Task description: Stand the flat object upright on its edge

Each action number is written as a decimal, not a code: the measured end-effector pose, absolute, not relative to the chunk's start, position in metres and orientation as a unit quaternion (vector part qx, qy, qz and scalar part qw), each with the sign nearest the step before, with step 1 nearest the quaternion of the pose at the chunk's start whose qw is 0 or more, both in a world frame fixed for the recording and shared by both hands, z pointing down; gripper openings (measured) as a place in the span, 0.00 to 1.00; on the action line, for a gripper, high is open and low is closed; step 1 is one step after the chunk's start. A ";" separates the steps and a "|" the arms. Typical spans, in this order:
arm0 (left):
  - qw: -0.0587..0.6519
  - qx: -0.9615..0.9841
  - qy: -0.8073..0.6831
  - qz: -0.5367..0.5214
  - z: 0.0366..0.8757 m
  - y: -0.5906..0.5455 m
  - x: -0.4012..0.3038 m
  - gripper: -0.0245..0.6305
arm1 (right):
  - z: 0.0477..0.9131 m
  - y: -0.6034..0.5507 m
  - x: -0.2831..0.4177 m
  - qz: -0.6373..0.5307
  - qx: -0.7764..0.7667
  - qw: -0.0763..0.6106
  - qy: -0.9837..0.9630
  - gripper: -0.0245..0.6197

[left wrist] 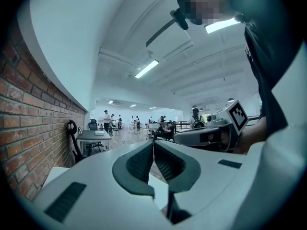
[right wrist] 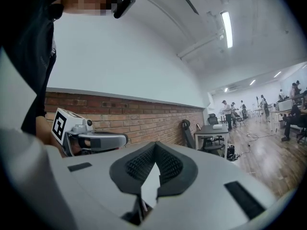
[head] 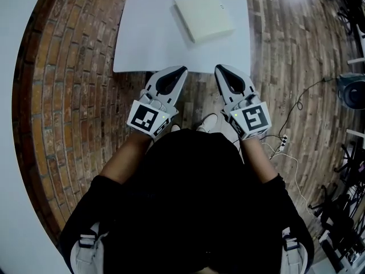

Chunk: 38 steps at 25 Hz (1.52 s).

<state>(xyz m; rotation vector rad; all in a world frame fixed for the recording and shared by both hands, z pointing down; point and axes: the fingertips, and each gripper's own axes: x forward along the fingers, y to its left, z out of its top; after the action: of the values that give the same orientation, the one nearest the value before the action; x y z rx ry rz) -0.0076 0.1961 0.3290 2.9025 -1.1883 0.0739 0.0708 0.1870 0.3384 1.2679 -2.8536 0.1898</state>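
Head view: left claw point(head: 182, 69) and right claw point(head: 218, 67) both closed and empty, flat object point(head: 203, 17) lying ahead of them, not touched.
The two gripper views confirm each claw's jaws are together with nothing between them. Both tips sit at the near edge of the white counter point(head: 142, 44), side by side and apart. Outward from the tips, the pale slab lies flat on the far right part of the counter, well clear of both claws. It is near square and turned slightly off the counter's edges, with one corner pointing back toward the gap between the claws. Judgement: its centre sits a little closer to the right claw's line, so that claw has the shorter forward reach. The task has not begun.
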 end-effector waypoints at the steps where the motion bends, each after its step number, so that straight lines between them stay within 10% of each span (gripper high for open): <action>1: 0.001 0.925 -0.380 0.024 0.329 0.196 -0.003 0.07 | 0.338 0.186 0.074 0.058 0.403 0.007 -0.913 0.05; 38: 0.049 0.925 -0.376 0.016 0.361 0.045 -0.006 0.07 | 0.369 0.045 0.082 0.075 0.405 0.071 -0.908 0.05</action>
<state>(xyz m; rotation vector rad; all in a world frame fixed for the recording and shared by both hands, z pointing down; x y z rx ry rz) -0.0060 0.0447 0.3607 2.8181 -1.1463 0.0484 0.0823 0.0455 0.3693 1.2186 -2.7325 0.2258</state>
